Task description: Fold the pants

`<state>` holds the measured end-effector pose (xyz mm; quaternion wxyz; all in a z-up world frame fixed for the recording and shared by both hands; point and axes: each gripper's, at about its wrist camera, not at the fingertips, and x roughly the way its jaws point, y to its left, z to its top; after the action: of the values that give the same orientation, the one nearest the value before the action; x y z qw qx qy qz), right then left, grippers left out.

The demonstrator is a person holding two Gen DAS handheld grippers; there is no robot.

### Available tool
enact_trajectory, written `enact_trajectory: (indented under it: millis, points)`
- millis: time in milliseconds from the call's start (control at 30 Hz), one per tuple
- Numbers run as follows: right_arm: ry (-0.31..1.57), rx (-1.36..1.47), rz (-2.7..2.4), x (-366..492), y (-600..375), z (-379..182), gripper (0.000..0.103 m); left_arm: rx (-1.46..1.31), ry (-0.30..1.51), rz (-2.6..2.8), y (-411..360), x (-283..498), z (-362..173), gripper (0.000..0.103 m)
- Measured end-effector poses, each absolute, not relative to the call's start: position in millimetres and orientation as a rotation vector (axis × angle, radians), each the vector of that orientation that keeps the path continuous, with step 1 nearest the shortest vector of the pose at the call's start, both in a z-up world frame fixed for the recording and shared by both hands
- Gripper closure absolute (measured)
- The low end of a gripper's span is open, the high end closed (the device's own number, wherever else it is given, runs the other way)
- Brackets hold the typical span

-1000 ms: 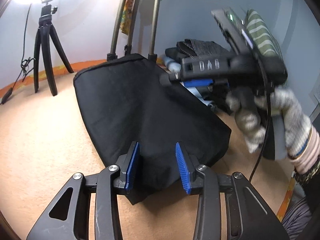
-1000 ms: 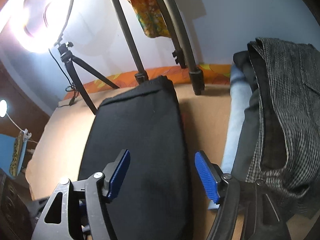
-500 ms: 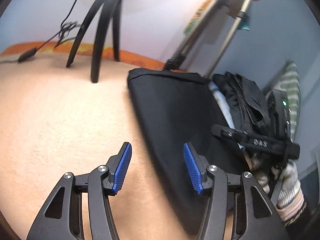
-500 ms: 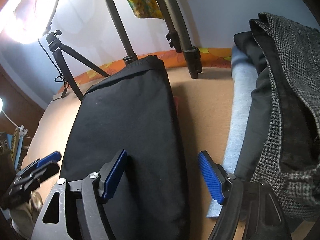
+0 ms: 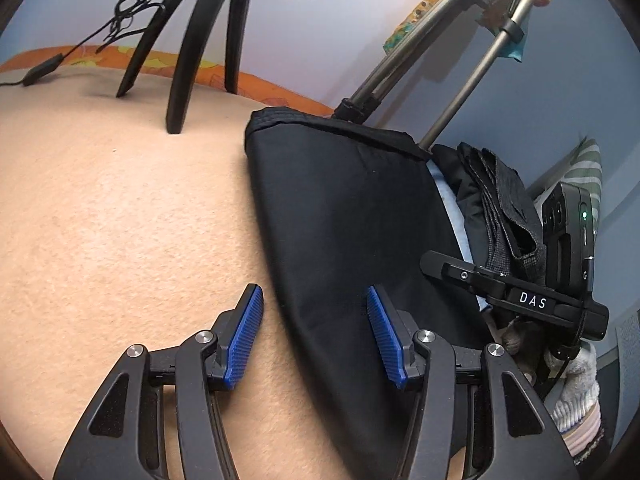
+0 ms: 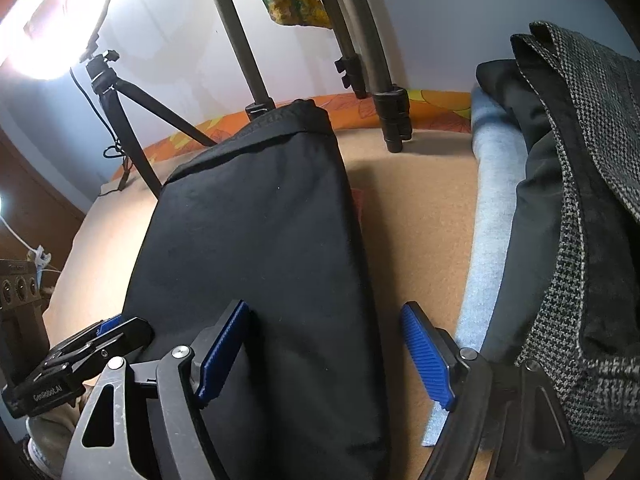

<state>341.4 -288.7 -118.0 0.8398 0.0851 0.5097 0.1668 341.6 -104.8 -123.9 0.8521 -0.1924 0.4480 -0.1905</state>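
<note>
Black pants lie folded into a long flat panel on the tan surface, waistband end far off by the tripod legs, near end under both tools. Left gripper straddles the panel's left edge: one blue pad over bare tan, the other over black cloth, jaws parted, nothing pinched. Right gripper straddles the opposite long edge the same way, jaws spread wide and just been opening further, cloth lying between them but not pressed. Both tools released, then. The right tool shows in the left view at the panel's far side, a gloved hand behind it. A pile of other clothes, checked grey on top with pale blue beneath, sits just beside the pants on the right, apart from them by a strip of tan. Fabric reads thin, matte, soft and light; likely limp, so it should sag and slide on itself if lifted from one spot. Judgement: best taken at the two near corners, one per tool, pinching all layers together at the hem edge so the stack stays aligned, then carried over toward the waistband. Risk of catching only the top layer; the right edge also lies close to the pile.
</note>
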Motion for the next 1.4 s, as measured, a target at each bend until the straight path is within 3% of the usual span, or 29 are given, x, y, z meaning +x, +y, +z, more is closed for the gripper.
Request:
enact_trajectory:
  millis: [67,100,133,233,300,433,600,667,733,900,1100,1233,1400]
  points:
    - [1.074,0.2,0.375,342.5,-289.3,-118.1,0.033,-0.417,0.939,-0.406,-105.2,342.5,-124.3,0.05]
    - [1.072,0.222,0.399,342.9,-290.3,-118.4,0.048,-0.418,0.934,-0.406,-105.2,343.3,-124.2,0.05]
    - [1.079,0.275,0.428,343.6,-293.9,-120.2,0.055,-0.421,0.927,-0.409,-105.9,343.7,-124.6,0.05]
    - [1.069,0.316,0.447,341.8,-300.5,-122.5,0.064,-0.426,0.922,-0.443,-108.0,345.4,-125.5,0.053]
    - [1.057,0.37,0.468,339.6,-308.7,-125.5,0.071,-0.423,0.932,-0.463,-111.1,347.6,-126.9,0.064]
    - [1.048,0.472,0.497,336.2,-320.7,-126.1,0.085,-0.463,0.933,-0.461,-106.0,348.9,-128.2,0.074]
    - [1.028,0.473,0.511,331.8,-317.8,-117.1,0.09,-0.473,0.925,-0.458,-104.2,347.3,-125.7,0.081]
    - [1.035,0.439,0.494,332.1,-315.0,-119.3,0.085,-0.464,0.922,-0.458,-104.4,346.4,-124.8,0.082]
    - [1.063,0.436,0.483,335.8,-314.3,-124.7,0.071,-0.46,0.919,-0.455,-104.6,346.1,-124.4,0.083]
    - [1.053,0.398,0.493,336.9,-305.2,-127.1,0.057,-0.463,0.918,-0.451,-103.8,346.0,-125.7,0.083]
    - [1.023,0.493,0.494,331.5,-315.3,-130.0,0.085,-0.445,0.901,-0.444,-105.9,343.4,-121.2,0.086]
    - [1.011,0.461,0.495,318.9,-308.8,-110.2,0.092,-0.425,0.874,-0.433,-104.8,338.8,-111.7,0.091]
    - [0.988,0.438,0.507,298.6,-302.8,-85.5,0.093,-0.381,0.825,-0.444,-104.1,325.9,-94.9,0.092]
